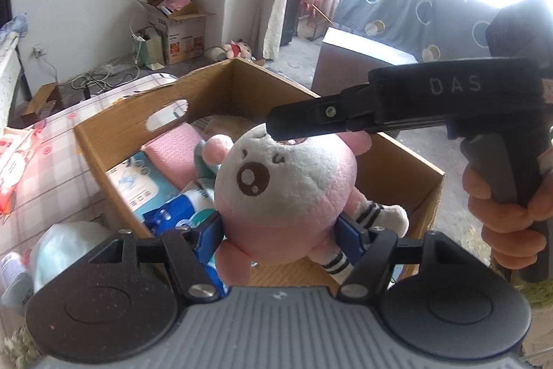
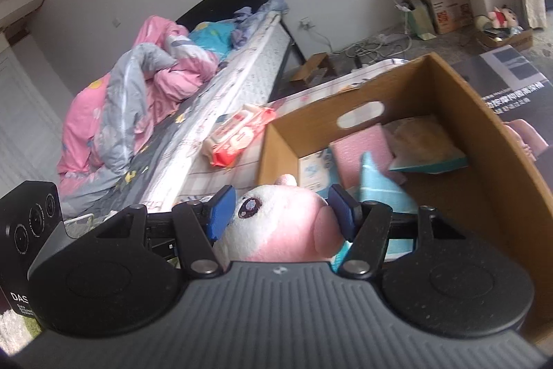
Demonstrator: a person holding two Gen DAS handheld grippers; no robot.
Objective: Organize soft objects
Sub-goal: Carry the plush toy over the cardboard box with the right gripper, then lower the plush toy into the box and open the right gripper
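A pink and white plush toy [image 1: 287,192] with a round face hangs over an open cardboard box [image 1: 311,92]. My left gripper [image 1: 280,230] is shut on the toy's lower body, blue pads on both sides. My right gripper [image 2: 281,213] is shut on the toy's head [image 2: 276,223]; in the left wrist view its black finger [image 1: 311,120] comes in from the right over the head. The box [image 2: 449,85] holds a pink cloth [image 2: 359,154], tissue packs [image 1: 138,185] and a light blue item [image 2: 380,189].
The box rests on a checked pink bed sheet [image 1: 52,161]. A red and white wipes pack [image 2: 238,134] lies left of the box. A bed with pink and grey quilts [image 2: 138,92] is at the back left. More boxes [image 1: 172,23] stand by the far wall.
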